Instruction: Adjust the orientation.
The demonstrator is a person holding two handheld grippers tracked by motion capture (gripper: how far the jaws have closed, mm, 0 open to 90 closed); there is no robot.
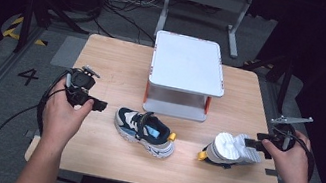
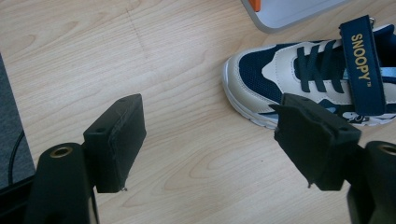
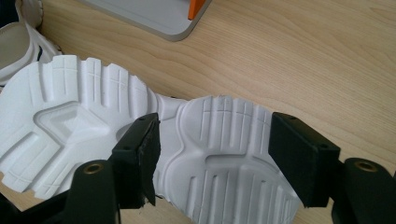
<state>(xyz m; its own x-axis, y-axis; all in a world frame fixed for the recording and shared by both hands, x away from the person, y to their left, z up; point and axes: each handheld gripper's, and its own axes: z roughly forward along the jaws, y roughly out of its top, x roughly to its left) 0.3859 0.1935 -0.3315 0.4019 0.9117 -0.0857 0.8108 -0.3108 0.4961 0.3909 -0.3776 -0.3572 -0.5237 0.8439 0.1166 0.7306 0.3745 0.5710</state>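
Two shoes are laid out on the wooden tabletop (image 1: pixel 116 58), and behind them a white two-tier rack (image 1: pixel 186 68) with orange posts is seen standing near the middle. Going down in size: the upright shoe (image 1: pixel 144 132), navy and white with a strap, is set just in front of the rack, toe toward the left hand; the tipped shoe (image 1: pixel 229 150) is lying on its side to the right, white sole turned toward the right hand. The left tongs (image 1: pixel 97 105) are held open just beside the upright shoe's toe, nothing between the jaws. The right tongs (image 1: pixel 259 139) are also spread wide, brought right up against the tipped shoe's sole, with no squeeze yet made. The step in hand is judged to be the reach for both shoes, probably for the rack. Next, the right jaws would need to be closed across the narrow waist of the sole, and the left tongs moved forward over the toe. From the left gripper view, the word SNOOPY on the strap (image 2: pixel 363 65) can be read, which is lost from above. From the right gripper view, the sole tread (image 3: pixel 140 135) is shown in full, with the left jaw overlapping the waist.
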